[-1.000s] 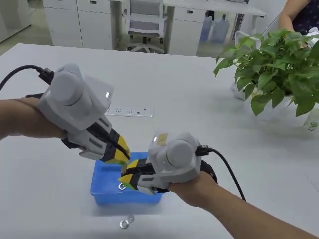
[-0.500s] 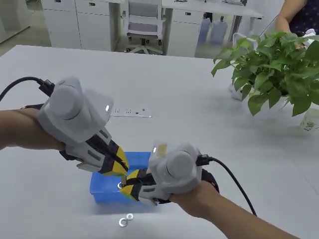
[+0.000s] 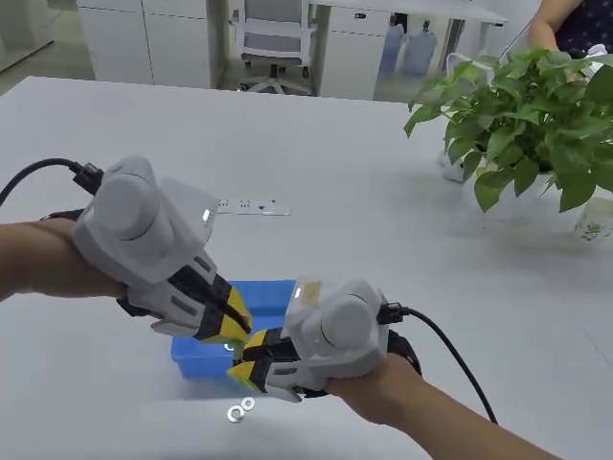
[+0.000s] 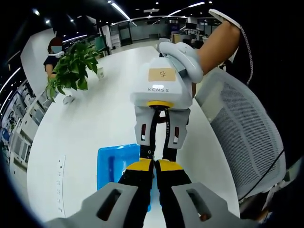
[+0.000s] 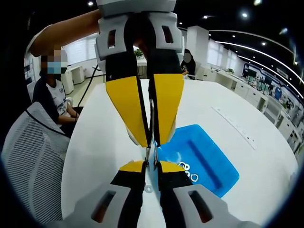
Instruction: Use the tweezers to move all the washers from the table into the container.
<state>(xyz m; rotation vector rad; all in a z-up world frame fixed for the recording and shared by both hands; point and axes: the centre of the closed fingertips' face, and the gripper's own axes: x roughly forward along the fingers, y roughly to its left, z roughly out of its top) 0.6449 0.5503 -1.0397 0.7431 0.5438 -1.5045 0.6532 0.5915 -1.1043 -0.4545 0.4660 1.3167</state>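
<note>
A blue container [image 3: 265,297] sits on the white table [image 3: 383,192], with several washers [image 5: 188,172] inside it. Two loose washers [image 3: 240,410] lie on the table just in front of it. My left gripper [image 3: 234,326] and right gripper [image 3: 242,370] meet tip to tip over the container's near edge. In the right gripper view a thin metal pair of tweezers [image 5: 150,137] runs from between the left gripper's yellow fingers [image 5: 128,109] down into my right gripper [image 5: 151,167]. Both stand shut on it. In the left gripper view my left gripper [image 4: 154,166] faces the right one head-on.
A leafy potted plant [image 3: 536,105] stands at the back right. A white power strip [image 3: 251,206] lies behind the container. Office chairs [image 3: 278,38] and cabinets are beyond the table. Black cables trail from both grippers.
Both grippers have shifted together toward the near edge of the container, closer to the two loose washers. The head camera has tilted a little.
</note>
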